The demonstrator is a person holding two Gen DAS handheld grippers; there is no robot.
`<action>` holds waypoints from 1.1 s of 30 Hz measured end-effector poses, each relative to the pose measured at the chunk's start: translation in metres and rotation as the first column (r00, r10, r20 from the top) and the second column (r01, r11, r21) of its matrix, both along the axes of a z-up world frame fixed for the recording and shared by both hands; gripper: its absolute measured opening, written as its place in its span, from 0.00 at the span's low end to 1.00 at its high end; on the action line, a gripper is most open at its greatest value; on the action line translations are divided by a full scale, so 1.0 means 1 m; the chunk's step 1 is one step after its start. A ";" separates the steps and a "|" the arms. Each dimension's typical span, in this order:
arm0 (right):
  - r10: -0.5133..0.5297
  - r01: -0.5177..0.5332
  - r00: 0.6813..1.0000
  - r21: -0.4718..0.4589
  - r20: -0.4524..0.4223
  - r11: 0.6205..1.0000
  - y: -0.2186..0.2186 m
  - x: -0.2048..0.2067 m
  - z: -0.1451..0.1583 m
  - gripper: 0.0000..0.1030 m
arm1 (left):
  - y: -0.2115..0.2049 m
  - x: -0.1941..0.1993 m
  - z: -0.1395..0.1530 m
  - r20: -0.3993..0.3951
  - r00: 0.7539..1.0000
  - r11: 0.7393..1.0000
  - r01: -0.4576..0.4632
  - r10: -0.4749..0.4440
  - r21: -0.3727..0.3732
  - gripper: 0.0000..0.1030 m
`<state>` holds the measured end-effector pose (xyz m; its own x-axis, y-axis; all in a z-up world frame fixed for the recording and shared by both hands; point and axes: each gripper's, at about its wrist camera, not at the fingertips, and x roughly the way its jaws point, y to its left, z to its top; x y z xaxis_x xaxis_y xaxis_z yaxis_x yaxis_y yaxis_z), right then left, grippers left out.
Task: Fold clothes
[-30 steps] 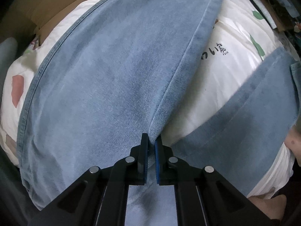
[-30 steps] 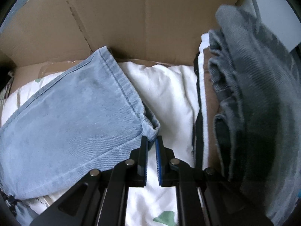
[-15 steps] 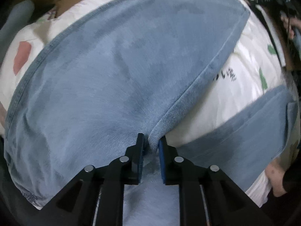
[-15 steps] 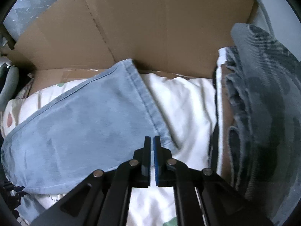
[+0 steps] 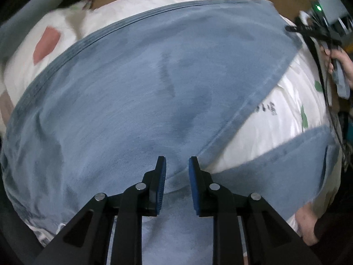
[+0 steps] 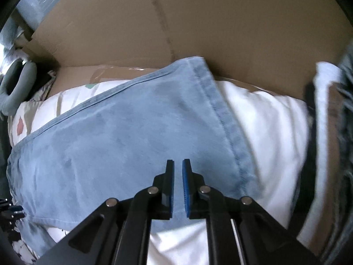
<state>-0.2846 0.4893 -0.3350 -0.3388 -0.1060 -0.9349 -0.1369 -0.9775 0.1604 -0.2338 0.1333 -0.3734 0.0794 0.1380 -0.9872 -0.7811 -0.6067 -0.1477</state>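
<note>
Left wrist view: light blue jeans [image 5: 136, 101] are seen spread on a white printed quilt [image 5: 271, 132], one leg running toward 1 o'clock, the other toward 3 o'clock. The left gripper [image 5: 177, 167] is held above the crotch, fingers [image 5: 162, 176] released, nothing grasped. Right wrist view: the right gripper [image 6: 178, 170] is seen over the leg near the hem [image 6: 222, 119], fingers slightly parted, empty. Cardboard [image 6: 198, 22] stands at 12 o'clock.
</note>
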 end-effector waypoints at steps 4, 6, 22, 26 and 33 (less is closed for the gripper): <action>-0.008 0.008 1.000 0.006 0.014 1.000 -0.002 -0.016 -0.012 0.06 | 0.004 -0.002 -0.022 0.035 0.998 0.998 -0.056 0.058 -0.041 0.20; -0.023 0.023 0.999 0.021 0.030 1.000 0.002 -0.021 -0.018 0.06 | 0.005 0.000 -0.037 0.051 0.996 0.994 -0.070 0.074 -0.080 0.20; -0.086 0.084 0.996 -0.054 -0.035 0.995 0.022 -0.043 -0.009 0.06 | -0.031 -0.013 -0.010 0.059 0.981 0.978 -0.179 0.186 -0.108 0.20; -0.074 0.071 0.995 -0.050 -0.068 0.996 0.010 -0.064 -0.012 0.06 | -0.053 -0.017 0.014 0.047 0.966 0.965 -0.249 0.254 -0.082 0.20; -0.020 0.022 0.998 0.022 -0.067 1.000 -0.012 -0.090 -0.031 0.06 | -0.073 -0.028 0.021 0.035 0.941 0.938 -0.334 0.338 -0.092 0.20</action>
